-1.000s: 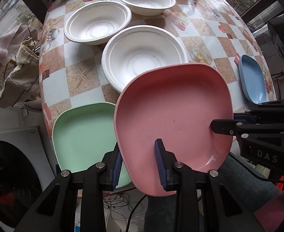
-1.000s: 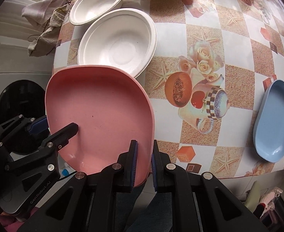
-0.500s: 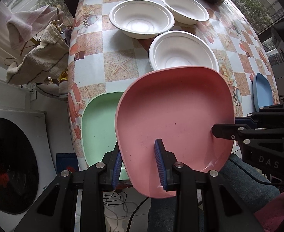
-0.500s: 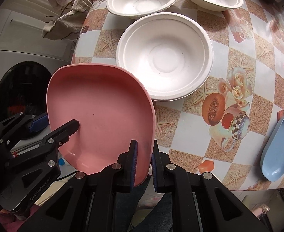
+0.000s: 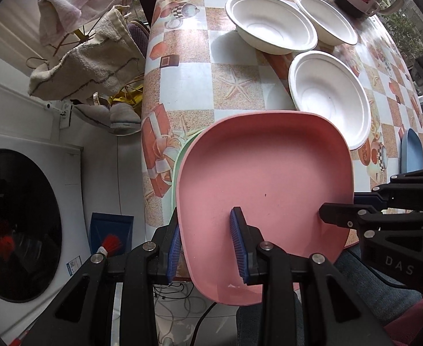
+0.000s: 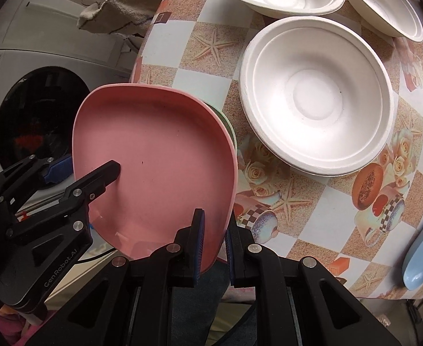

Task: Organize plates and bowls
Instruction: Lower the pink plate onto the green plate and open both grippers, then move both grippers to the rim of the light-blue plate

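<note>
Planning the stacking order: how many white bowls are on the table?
3. Nearest bowl sits just beyond the pink plate; second bowl is further back on the left; third bowl is far right, beside it. None look stacked.
</note>
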`<state>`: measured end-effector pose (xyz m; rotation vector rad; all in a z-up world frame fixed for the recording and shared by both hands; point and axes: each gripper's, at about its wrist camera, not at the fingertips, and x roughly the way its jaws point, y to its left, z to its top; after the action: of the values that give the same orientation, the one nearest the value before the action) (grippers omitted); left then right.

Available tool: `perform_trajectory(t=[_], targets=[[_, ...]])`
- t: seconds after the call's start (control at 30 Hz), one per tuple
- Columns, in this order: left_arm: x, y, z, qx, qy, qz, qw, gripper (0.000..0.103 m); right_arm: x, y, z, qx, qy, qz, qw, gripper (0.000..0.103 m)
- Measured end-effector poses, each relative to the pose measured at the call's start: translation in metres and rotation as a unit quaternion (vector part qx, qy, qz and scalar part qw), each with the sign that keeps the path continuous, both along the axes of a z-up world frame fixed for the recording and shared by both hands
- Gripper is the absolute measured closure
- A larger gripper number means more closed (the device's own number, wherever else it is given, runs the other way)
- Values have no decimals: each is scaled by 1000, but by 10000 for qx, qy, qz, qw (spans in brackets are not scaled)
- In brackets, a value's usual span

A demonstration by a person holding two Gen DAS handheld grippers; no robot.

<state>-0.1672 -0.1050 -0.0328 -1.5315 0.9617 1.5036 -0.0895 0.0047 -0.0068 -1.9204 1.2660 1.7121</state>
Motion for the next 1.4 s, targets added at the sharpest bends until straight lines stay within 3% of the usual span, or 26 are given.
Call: perform_trajectory(t=[0.17, 0.27, 0.33, 0.37, 0.4, 0.47, 0.5, 0.7, 0.97, 1.17, 1.4], targets=[[-7, 1, -9, -49, 50, 77, 9999, 68, -1, -1, -16, -230, 71, -34, 9997, 87], [-11, 1, -13, -79, 31, 188, 9998, 61, -7, 1, -25, -285, 128, -77, 9995, 87], [-13, 0, -16, -99, 81, 267, 9996, 48, -9, 4, -32, -260, 81, -77, 9996, 86], [-14, -1, -16, -107, 114, 279, 9995, 45, -9, 6, -34, -233, 46, -71, 9997, 72], [-14, -1, -16, -112, 143, 277, 9995, 41, -8, 7, -35, -235, 62, -103, 9997, 45], [-15, -2, -16, -123, 176, 279, 9994, 37, -8, 13, -39, -254, 149, -190, 9994, 11], [-16, -2, -17, -122, 167, 294, 9994, 35, -5, 11, -37, -265, 183, -210, 9993, 7], [-13, 7, -16, -65, -54, 286, 9996, 33, 24, 5, -24, -344, -77, -329, 9988, 7], [20, 45, -4, 86, -276, -356, 9989, 32, 91, 24, -13, -255, -109, -1245, 9918, 7], [62, 90, 4, 223, -388, -1104, 9929, 31, 150, 39, 0, -167, -290, -2175, 9755, 7], [119, 134, 13, 290, -500, -1962, 9789, 30, 247, 69, 12, -56, -492, -3198, 9462, 7]])
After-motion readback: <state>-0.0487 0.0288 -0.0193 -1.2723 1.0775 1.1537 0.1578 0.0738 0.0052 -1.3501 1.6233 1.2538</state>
